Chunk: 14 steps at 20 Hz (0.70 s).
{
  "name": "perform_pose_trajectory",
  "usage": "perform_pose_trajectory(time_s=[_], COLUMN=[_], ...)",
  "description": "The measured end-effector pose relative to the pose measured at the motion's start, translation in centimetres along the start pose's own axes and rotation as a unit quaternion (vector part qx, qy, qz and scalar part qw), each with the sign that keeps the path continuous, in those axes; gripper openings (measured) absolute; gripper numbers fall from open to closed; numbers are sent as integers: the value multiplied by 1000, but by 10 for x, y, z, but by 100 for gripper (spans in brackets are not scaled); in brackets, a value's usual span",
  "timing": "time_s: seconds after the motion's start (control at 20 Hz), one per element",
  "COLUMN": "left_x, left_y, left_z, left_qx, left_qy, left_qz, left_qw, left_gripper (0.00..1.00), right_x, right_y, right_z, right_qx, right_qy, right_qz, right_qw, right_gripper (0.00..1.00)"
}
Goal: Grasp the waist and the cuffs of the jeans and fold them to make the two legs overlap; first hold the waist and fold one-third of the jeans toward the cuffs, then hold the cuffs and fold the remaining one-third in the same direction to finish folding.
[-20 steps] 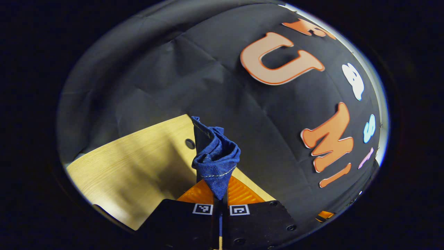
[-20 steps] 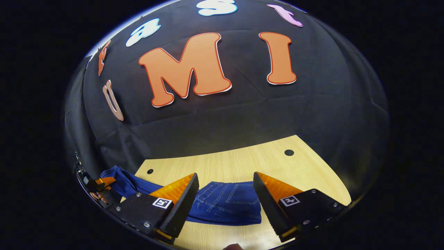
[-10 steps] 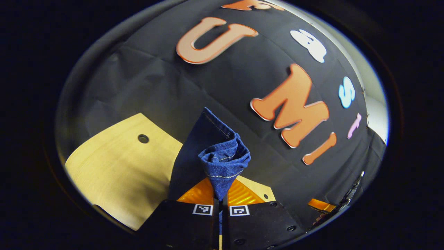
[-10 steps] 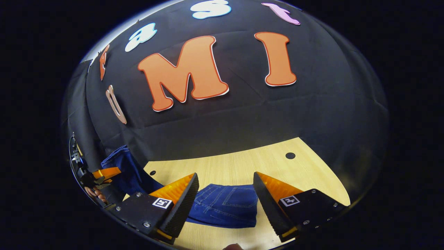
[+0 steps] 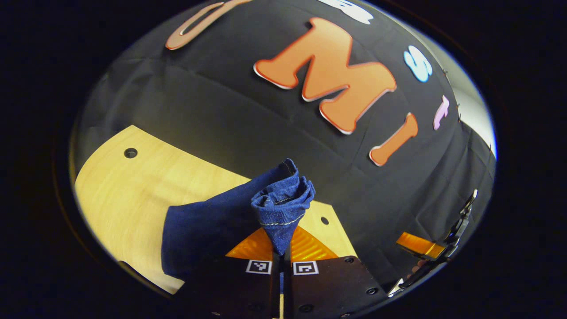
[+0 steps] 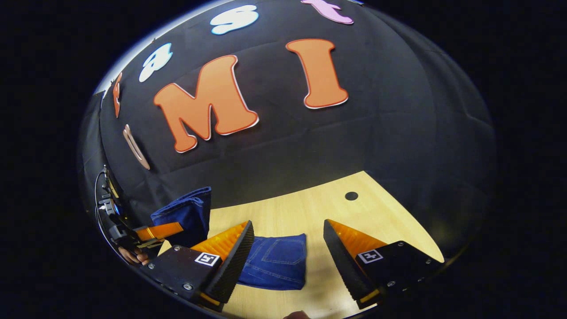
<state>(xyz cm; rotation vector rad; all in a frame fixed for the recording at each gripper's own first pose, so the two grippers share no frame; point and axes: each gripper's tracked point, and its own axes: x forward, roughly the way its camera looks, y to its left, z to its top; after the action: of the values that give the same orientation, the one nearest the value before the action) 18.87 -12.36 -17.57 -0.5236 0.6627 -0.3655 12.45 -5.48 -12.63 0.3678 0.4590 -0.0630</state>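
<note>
left gripper (image 5: pixel 281 254): fingers pressed together, raised | right gripper (image 6: pixel 288 248): fingers spread wide, low

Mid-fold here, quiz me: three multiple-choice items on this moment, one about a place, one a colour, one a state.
1. Where does the folded part of the jeans lie?
A. on the wooden table
B. on the floor
C. over a chair

2. What colour are the jeans?
A. black
B. blue
C. grey

3. How do the right gripper jaws stand?
A. shut on the waist
B. shut on nothing
C. open, holding nothing

Key: 1 A, pocket side flat on wood; 2 B, blue denim; 3 C, wide gap, while the left gripper pinches the cuffs.
</note>
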Motion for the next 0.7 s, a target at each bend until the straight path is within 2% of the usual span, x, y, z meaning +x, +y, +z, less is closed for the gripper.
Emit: perform_pose_trajectory(time_s=[0.15, 0.25, 0.3, 0.4, 0.5, 0.55, 0.65, 0.7], left_x=[31, 38, 39, 29, 23, 14, -5, -14], left_y=[-24, -40, -48, -63, -73, -77, -78, -78], left_z=[-39, -67, -75, -80, -72, -63, -45, -33], left_qx=[38, 71, 82, 105, 124, 133, 153, 165], left_qy=[47, 81, 84, 88, 67, 53, 26, 8], left_qz=[22, 13, 4, -14, -25, -27, -25, -21], left_qw=[998, 994, 993, 990, 990, 989, 988, 986], left_gripper=[3, 5, 2, 31, 58, 57, 81, 84], right_x=[0, 1, 2, 4, 6, 2, 1, 0], right_y=[-16, -21, -21, -20, -15, -18, -9, -4], right_z=[-3, -4, -5, -5, -2, 0, 0, 3], right_qx=[6, 9, 8, 6, 7, 7, 16, 17], right_qy=[3, 5, 6, 6, 5, 3, 7, 0], right_qz=[-5, -4, 0, 4, 10, 15, 34, 37], right_qw=[1000, 1000, 1000, 1000, 1000, 1000, 999, 999], right_gripper=[98, 98, 98, 98, 98, 98, 98, 98])
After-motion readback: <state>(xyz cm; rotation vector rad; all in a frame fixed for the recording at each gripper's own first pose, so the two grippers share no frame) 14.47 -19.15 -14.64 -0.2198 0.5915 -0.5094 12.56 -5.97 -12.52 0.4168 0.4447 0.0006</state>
